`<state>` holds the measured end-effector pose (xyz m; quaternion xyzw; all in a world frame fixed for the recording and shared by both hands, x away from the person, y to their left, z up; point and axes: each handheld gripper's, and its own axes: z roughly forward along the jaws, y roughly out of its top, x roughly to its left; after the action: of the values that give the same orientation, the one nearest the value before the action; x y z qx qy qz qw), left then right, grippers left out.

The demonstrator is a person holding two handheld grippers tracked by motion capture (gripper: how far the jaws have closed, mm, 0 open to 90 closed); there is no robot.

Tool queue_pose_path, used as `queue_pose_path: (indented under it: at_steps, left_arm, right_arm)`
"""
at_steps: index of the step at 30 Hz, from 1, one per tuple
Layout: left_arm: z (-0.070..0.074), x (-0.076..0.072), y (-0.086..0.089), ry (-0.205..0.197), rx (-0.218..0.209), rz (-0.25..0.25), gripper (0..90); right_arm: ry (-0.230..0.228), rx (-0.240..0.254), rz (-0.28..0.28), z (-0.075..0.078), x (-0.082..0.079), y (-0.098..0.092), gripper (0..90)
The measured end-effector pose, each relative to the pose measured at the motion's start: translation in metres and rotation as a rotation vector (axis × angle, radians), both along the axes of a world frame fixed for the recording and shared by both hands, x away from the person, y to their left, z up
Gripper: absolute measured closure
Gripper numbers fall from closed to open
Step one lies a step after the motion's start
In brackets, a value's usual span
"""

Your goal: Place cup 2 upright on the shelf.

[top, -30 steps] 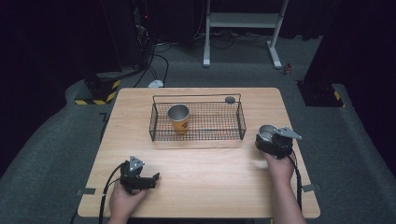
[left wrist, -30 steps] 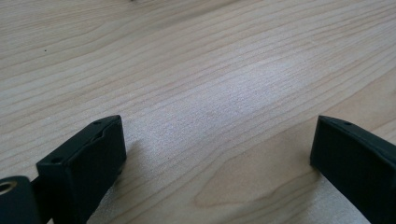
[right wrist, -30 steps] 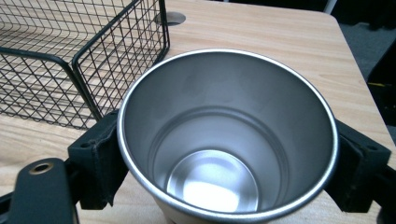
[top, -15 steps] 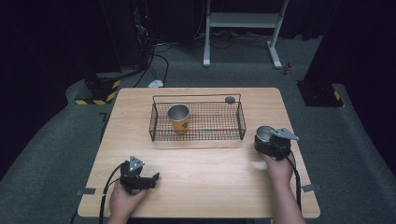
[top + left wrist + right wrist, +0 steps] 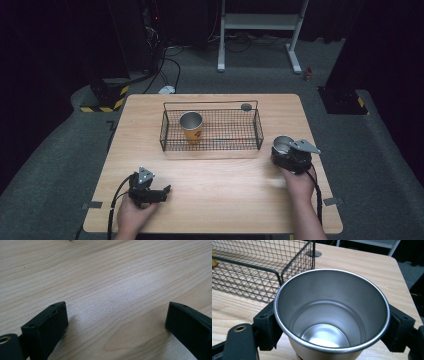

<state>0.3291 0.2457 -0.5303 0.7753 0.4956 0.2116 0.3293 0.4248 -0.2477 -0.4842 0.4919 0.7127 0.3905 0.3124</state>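
Note:
A bare steel cup [image 5: 329, 302] stands upright between my right gripper's jaws, and the right gripper [image 5: 332, 322] is shut on its sides. In the high view this cup [image 5: 282, 144] and right gripper [image 5: 287, 152] are just off the right end of a black wire basket [image 5: 210, 146]. A second steel cup with a yellow sleeve [image 5: 191, 126] stands inside the basket at its left. My left gripper [image 5: 164, 192] rests low at the table's front left. The left gripper [image 5: 116, 315] is open over bare wood; its jaws have just been closing a little with nothing between them.
The wooden table [image 5: 225, 190] has free room across its front and middle. A small grey disc [image 5: 246, 106] lies behind the basket's far right corner. The basket's near corner [image 5: 279, 275] is close ahead of the held cup. A white frame stand [image 5: 260, 22] is on the floor beyond.
The right gripper with the steel cup has shifted slightly left, closer to the basket's right end. The left hand has stayed where it was.

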Motion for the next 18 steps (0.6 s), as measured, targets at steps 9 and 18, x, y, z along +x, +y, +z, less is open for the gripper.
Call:
queue_pose_path:
  at_steps: [9,18]
  left_arm:
    - [0.000,0.000,-0.001,-0.008,0.000,0.001,5.9]
    - [0.000,0.000,-0.002,-0.013,-0.001,-0.026,7.6]
  right_arm:
    - [-0.016,0.003,0.026,0.005,-0.007,0.013,18.3]
    - [-0.051,0.016,0.060,0.016,-0.023,0.029,18.3]
